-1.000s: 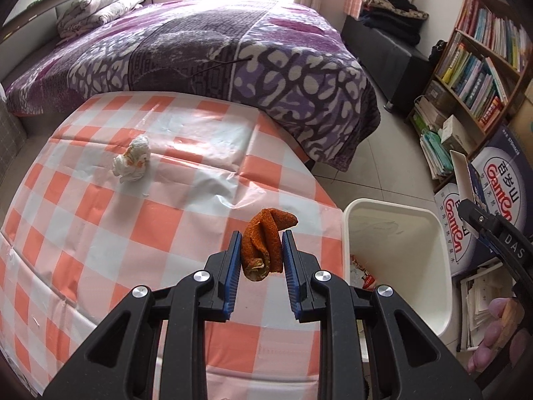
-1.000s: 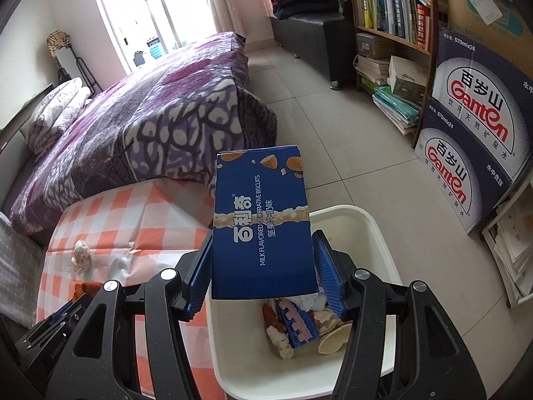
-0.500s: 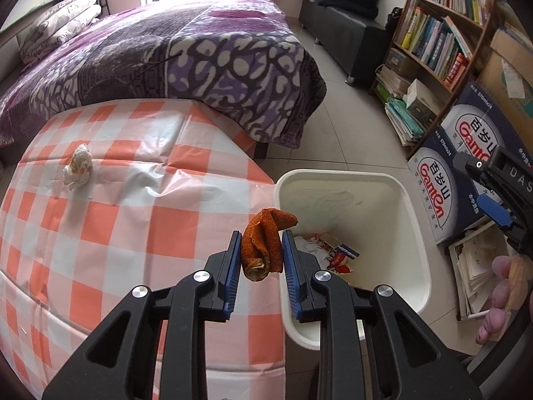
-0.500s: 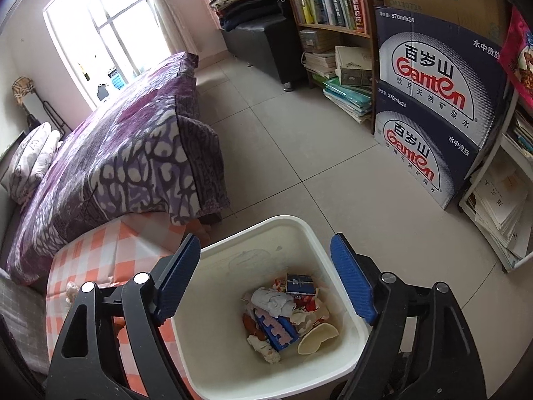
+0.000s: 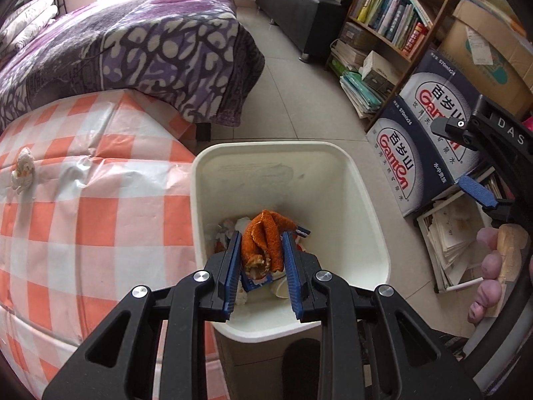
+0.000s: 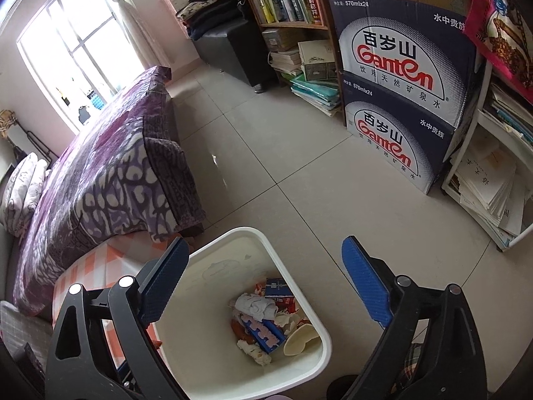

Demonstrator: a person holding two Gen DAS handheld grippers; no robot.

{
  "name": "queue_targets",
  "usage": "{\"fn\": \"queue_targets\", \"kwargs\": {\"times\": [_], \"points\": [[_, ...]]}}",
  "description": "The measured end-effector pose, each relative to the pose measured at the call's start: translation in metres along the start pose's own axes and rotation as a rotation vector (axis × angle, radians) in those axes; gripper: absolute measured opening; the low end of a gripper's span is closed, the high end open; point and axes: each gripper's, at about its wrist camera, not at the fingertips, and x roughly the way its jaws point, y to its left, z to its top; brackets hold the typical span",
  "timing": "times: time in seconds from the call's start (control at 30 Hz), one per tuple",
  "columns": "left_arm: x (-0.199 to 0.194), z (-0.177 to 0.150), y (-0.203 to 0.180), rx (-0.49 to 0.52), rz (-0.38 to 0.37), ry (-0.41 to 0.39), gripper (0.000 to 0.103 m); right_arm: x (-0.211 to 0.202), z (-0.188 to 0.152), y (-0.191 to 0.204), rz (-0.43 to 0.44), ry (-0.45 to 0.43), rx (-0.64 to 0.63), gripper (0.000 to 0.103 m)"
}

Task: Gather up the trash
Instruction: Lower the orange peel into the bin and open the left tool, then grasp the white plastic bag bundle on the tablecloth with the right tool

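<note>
My left gripper [image 5: 261, 260] is shut on a crumpled orange rag [image 5: 265, 238] and holds it over the open white trash bin [image 5: 369, 206]. The bin also shows in the right wrist view [image 6: 324, 340], with several pieces of trash inside, among them a blue biscuit box [image 6: 278, 287] and a blue foam piece [image 6: 263, 330]. My right gripper [image 6: 263, 286] is open and empty above the bin; it also shows at the right edge of the left wrist view [image 5: 473, 163]. A crumpled white paper ball [image 5: 22, 170] lies on the orange checked tablecloth [image 5: 93, 206].
A bed with a purple patterned cover [image 5: 133, 46] stands behind the table. Stacked Ganten water cartons [image 6: 399, 100] and a bookshelf [image 5: 396, 16] with piles of books and papers line the right side. Grey tiled floor [image 6: 283, 140] lies between bed and cartons.
My right gripper opened and dropped the blue biscuit box into the bin, then drew back to the right. My left gripper carried the orange rag from over the table to over the bin.
</note>
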Motion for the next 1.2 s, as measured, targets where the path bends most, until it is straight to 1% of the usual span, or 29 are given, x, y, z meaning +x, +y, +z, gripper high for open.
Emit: {"fn": "queue_targets", "kwargs": {"times": [0.07, 0.1, 0.17, 0.33, 0.5, 0.57, 0.6, 0.7, 0.83, 0.93, 1.03, 1.07, 1.13, 1.2], "points": [[0.002, -0.001, -0.004, 0.003, -0.033, -0.003, 0.026, 0.0, 0.002, -0.004, 0.001, 0.004, 0.015, 0.089], [0.003, -0.002, -0.005, 0.007, -0.036, -0.012, 0.028, 0.0, 0.003, -0.006, 0.004, 0.004, 0.021, 0.089], [0.004, -0.002, -0.007, 0.017, -0.045, -0.011, 0.049, 0.0, 0.003, -0.007, 0.007, 0.004, 0.025, 0.089], [0.003, -0.002, -0.003, 0.007, -0.045, -0.005, 0.052, 0.003, 0.002, -0.003, 0.016, 0.017, 0.024, 0.09], [-0.005, -0.007, 0.013, 0.0, 0.005, -0.013, 0.055, 0.006, -0.002, 0.011, 0.037, 0.036, 0.024, 0.091], [-0.009, -0.011, 0.025, -0.018, 0.03, -0.016, 0.06, 0.008, -0.006, 0.02, 0.042, 0.046, 0.013, 0.091], [-0.012, -0.012, 0.032, -0.027, 0.044, -0.02, 0.061, 0.01, -0.009, 0.025, 0.044, 0.054, 0.006, 0.092], [-0.018, -0.018, 0.056, -0.061, 0.108, -0.029, 0.062, 0.016, -0.017, 0.042, 0.053, 0.078, -0.009, 0.092], [-0.031, -0.025, 0.093, -0.117, 0.198, -0.055, 0.07, 0.024, -0.031, 0.071, 0.066, 0.107, -0.052, 0.092], [-0.038, -0.036, 0.123, -0.148, 0.283, -0.071, 0.077, 0.032, -0.048, 0.098, 0.074, 0.13, -0.11, 0.092], [-0.041, -0.049, 0.157, -0.172, 0.382, -0.078, 0.078, 0.04, -0.065, 0.123, 0.09, 0.168, -0.152, 0.092], [-0.04, -0.054, 0.169, -0.181, 0.422, -0.081, 0.08, 0.043, -0.07, 0.13, 0.092, 0.176, -0.166, 0.092], [-0.039, -0.063, 0.193, -0.211, 0.497, -0.075, 0.081, 0.051, -0.084, 0.151, 0.095, 0.195, -0.214, 0.092], [-0.04, -0.074, 0.22, -0.264, 0.541, -0.079, 0.081, 0.056, -0.098, 0.174, 0.108, 0.202, -0.28, 0.092]]}}
